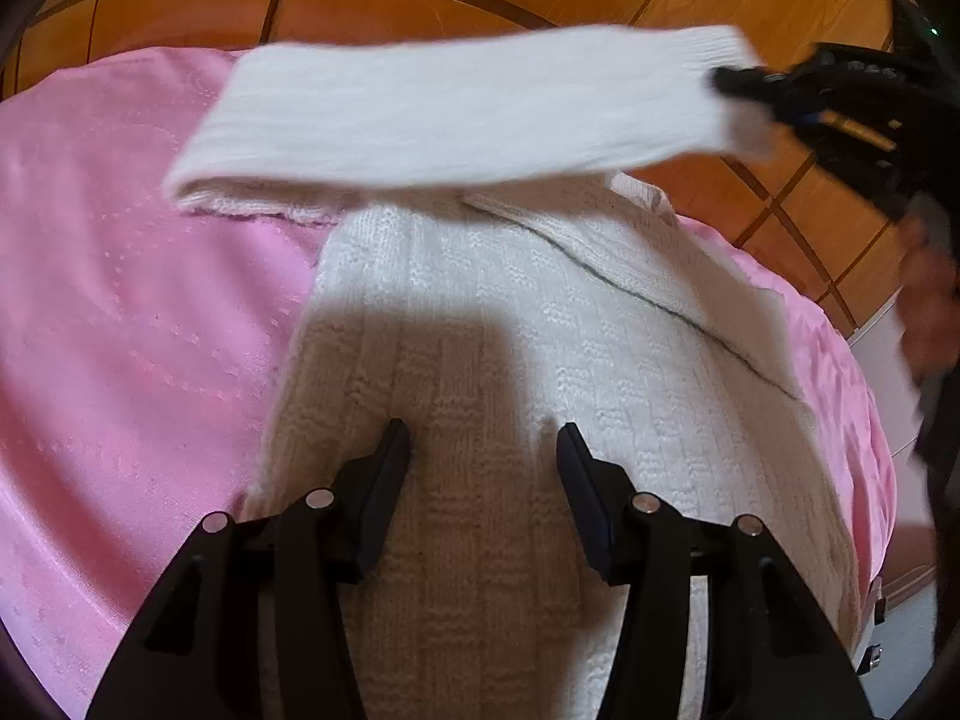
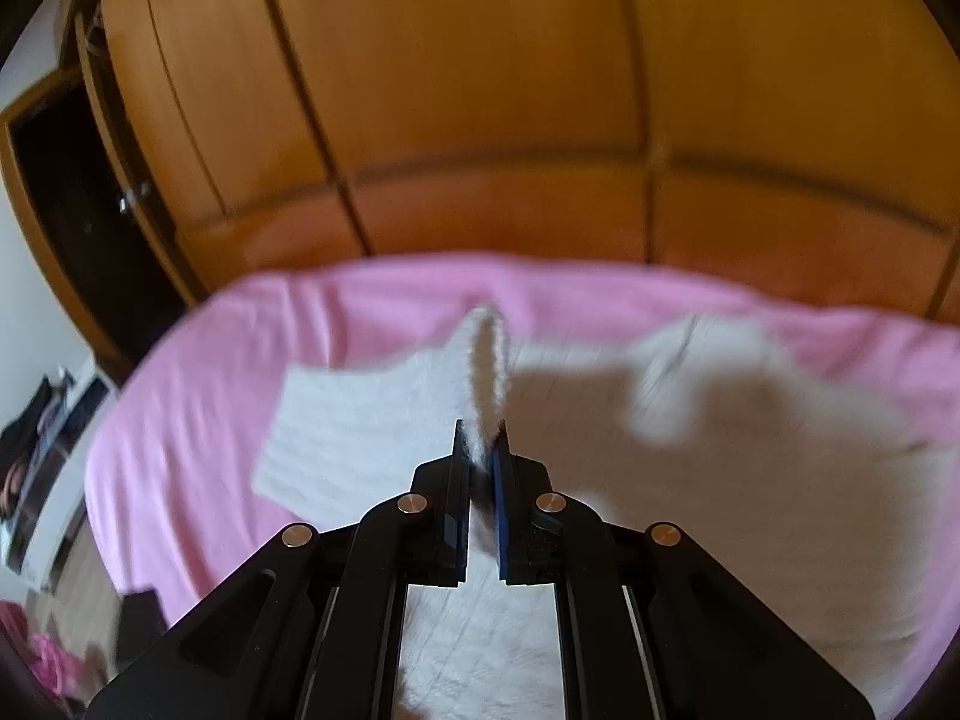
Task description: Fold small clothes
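Note:
A white knit sweater [image 1: 510, 360] lies flat on a pink bedsheet [image 1: 120, 300]. My left gripper [image 1: 483, 438] is open and rests low on the sweater's body, empty. My right gripper [image 1: 738, 81] is shut on the cuff of one sleeve [image 1: 450, 114] and holds it stretched in the air across the top of the sweater. In the right wrist view the right gripper [image 2: 482, 441] pinches the thin edge of the sleeve [image 2: 489, 360], with the sweater [image 2: 690, 480] blurred below. The other sleeve [image 1: 660, 276] lies folded along the sweater's right side.
A wooden wardrobe [image 2: 480, 90] stands behind the bed. The pink sheet [image 2: 210, 420] spreads wide to the left of the sweater. A nightstand with dark items [image 2: 42, 450] stands at the far left, and pink cloth [image 2: 48, 660] lies below it.

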Action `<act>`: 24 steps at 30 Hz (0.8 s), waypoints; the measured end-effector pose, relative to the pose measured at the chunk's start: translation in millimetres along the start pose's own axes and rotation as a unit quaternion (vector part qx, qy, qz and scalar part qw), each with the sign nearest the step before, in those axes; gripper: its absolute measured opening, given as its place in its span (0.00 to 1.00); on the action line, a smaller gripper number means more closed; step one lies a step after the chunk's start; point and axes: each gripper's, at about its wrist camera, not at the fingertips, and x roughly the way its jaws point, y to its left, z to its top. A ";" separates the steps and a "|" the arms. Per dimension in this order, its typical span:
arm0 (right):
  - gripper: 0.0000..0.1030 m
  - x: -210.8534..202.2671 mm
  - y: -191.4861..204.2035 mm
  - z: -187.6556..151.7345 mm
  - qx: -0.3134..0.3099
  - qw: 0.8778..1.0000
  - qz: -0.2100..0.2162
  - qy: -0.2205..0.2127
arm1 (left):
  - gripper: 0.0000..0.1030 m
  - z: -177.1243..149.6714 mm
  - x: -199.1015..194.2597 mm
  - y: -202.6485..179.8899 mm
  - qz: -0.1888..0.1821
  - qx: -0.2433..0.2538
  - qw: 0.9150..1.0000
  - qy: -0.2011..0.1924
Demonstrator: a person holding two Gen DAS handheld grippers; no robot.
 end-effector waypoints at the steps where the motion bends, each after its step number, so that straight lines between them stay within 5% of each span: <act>1: 0.05 -7.6 -11.2 5.1 0.010 1.000 -0.007 -0.007 | 0.49 0.0 0.0 0.2 0.000 0.000 1.000 0.000; 5: 0.05 -21.3 -75.7 7.1 0.065 0.996 -0.058 -0.008 | 0.49 -0.6 3.0 -0.8 0.003 0.002 1.000 0.000; 12: 0.05 -8.7 -175.2 -45.9 0.178 0.975 -0.128 0.043 | 0.49 0.3 5.0 -3.4 0.007 0.005 1.000 0.003; 18: 0.05 13.8 -196.2 -82.4 0.200 0.965 -0.155 0.074 | 0.49 5.8 4.2 -8.4 0.018 0.012 1.000 0.018; 24: 0.07 -4.2 -198.3 -80.9 0.203 0.966 -0.155 0.050 | 0.50 31.5 -19.4 -10.4 0.006 -0.004 1.000 0.010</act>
